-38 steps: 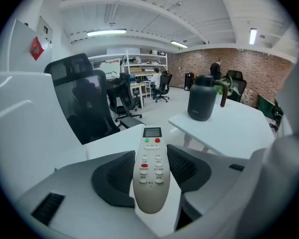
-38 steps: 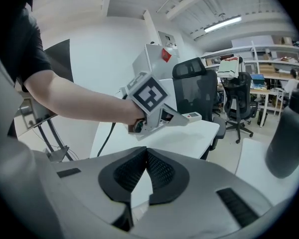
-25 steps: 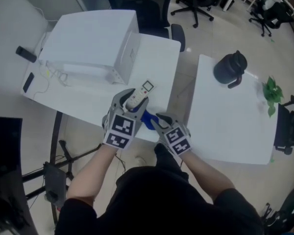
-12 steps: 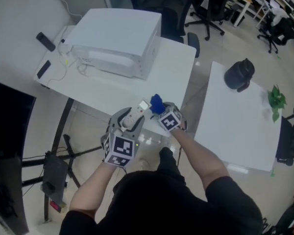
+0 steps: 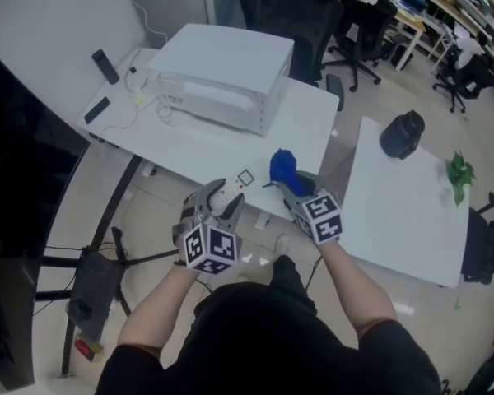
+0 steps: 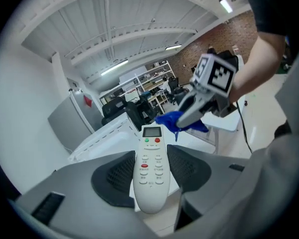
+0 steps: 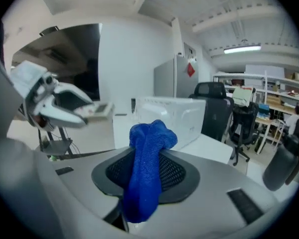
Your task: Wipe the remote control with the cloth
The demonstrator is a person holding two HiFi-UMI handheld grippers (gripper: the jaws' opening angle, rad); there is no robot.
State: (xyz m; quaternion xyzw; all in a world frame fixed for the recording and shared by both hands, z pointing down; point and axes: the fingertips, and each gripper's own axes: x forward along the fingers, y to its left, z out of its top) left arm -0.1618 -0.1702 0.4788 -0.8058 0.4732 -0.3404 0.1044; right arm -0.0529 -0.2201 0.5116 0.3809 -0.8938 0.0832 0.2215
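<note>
2 things to handle here, and they behave very differently. The remote control (image 6: 150, 171) is a stiff, light, smooth plastic bar, likely slippery along its long edges. Your left gripper (image 5: 218, 203) is clamped on its lower half, button face up, screen end pointing out of the jaws. That is a sound place to hold, since it leaves the upper face free for wiping. It sits in the air at lower centre of the head view, off the near edge of the white table (image 5: 230, 151).

The cloth (image 7: 147, 173) is soft, limp and blue, bunched into a roll. Your right gripper (image 5: 296, 189) has just been closing its jaws and now pinches the cloth between the pads, with 1 lobe sticking up past the tips. That free lobe is what I judge should meet the remote. It is just right of the remote and not touching it.

Hard to make out: the remote's underside and butt end are buried in the left jaws. The cloth covers much of the right pads. Your left gripper is blurred at the left of the right gripper view.
</note>
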